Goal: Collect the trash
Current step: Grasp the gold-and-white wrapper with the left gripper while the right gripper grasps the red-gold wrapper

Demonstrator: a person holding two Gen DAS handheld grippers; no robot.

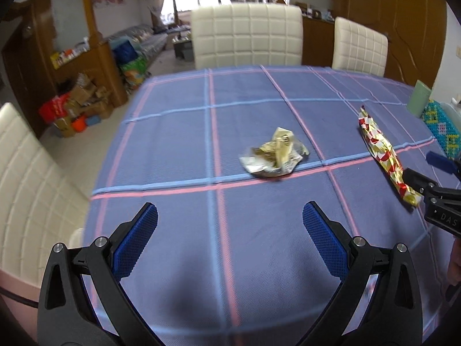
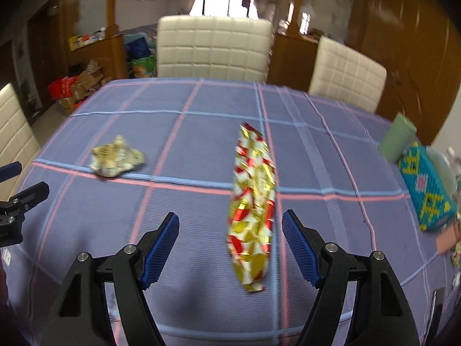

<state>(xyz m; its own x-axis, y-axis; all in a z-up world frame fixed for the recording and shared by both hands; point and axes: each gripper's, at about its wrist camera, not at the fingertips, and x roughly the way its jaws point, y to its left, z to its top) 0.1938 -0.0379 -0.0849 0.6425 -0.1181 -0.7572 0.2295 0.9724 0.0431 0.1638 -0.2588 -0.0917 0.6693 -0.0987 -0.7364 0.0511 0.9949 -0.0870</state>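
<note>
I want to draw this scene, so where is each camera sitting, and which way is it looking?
Left wrist: sits on the left gripper, looking down across the table at the crumpled wrapper; its two open fingers show, and the right gripper at the edge.
Right wrist: sits on the right gripper, looking at the long red-gold wrapper lying between its open fingers; the left gripper peeks in.
Both views share both wrappers, the checked tablecloth and the white chairs.
</note>
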